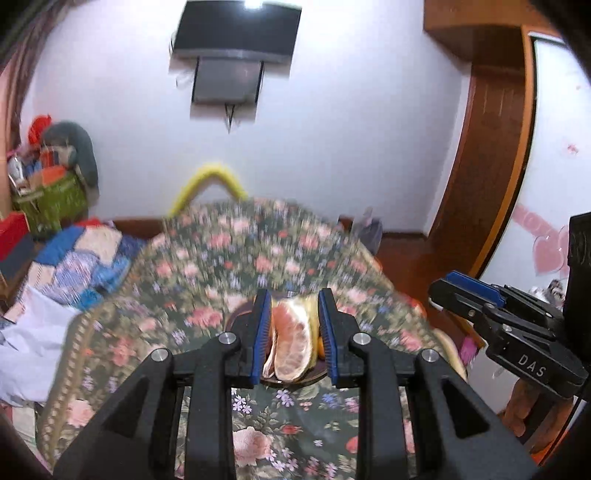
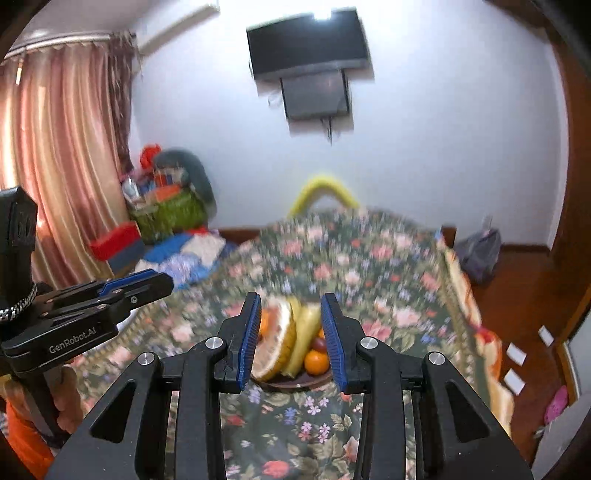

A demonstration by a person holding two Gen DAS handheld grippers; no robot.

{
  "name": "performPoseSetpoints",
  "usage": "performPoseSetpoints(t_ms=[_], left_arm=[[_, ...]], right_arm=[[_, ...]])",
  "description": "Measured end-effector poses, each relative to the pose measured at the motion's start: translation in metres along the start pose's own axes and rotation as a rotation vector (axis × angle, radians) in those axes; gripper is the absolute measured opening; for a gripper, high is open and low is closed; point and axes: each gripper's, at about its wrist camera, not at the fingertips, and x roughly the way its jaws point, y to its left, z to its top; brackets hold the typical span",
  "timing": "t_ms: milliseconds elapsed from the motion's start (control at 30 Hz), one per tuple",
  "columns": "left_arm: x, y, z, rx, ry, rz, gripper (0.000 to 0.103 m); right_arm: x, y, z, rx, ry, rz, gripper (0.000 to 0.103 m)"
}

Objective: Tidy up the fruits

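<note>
A dark plate (image 2: 295,382) of fruit sits on a floral bedspread (image 2: 369,266). It holds a pomelo piece (image 2: 275,343) with pink flesh (image 1: 291,343), bananas (image 2: 304,332), an orange (image 2: 317,362) and a dark red fruit (image 2: 319,345). My left gripper (image 1: 293,332) is open, its blue pads framing the pomelo from above. My right gripper (image 2: 291,336) is open above the plate, holding nothing. Each gripper shows in the other's view, the right one (image 1: 469,291) and the left one (image 2: 129,288).
The bed fills the middle. A patchwork blanket (image 1: 77,258) and a green basket of clutter (image 1: 51,199) lie at the left. A wooden door frame (image 1: 491,147) and wood floor are at the right. A TV (image 1: 236,33) hangs on the far wall.
</note>
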Motion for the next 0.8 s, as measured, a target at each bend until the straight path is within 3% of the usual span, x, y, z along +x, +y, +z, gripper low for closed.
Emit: performPoseSetpoints(t_ms=[167,233,300,433,500,700,800], left_arm=[[-0.072,-0.018,0.004,0.031,-0.135,0.029,0.042],[-0.097,-0.024,-0.001,0.043,-0.184,0.044,0.052],[-0.116,-0.029,-0.006,0.052,-0.22,0.054,0.066],[-0.143,-0.035,-0.014,0.065,-0.263,0.054,0.077],[-0.151,-0.036,-0.017,0.071,-0.279,0.053,0.089],[-0.165,-0.042,-0.026,0.085,-0.295,0.062,0.097],[-0.169,-0.041,-0.03,0.087,-0.294,0.059,0.098]], right_arm=[[-0.061,0.019,0.008,-0.004,-0.115,0.002,0.031],[-0.079,0.028,0.006,-0.012,-0.148,0.004,0.038],[-0.094,0.036,0.001,-0.023,-0.182,-0.009,0.054],[-0.113,0.047,-0.007,-0.032,-0.233,-0.037,0.069],[-0.117,0.049,-0.009,-0.03,-0.249,-0.043,0.077],[-0.119,0.055,-0.014,-0.035,-0.279,-0.085,0.1],[-0.125,0.056,-0.018,-0.027,-0.295,-0.097,0.103]])
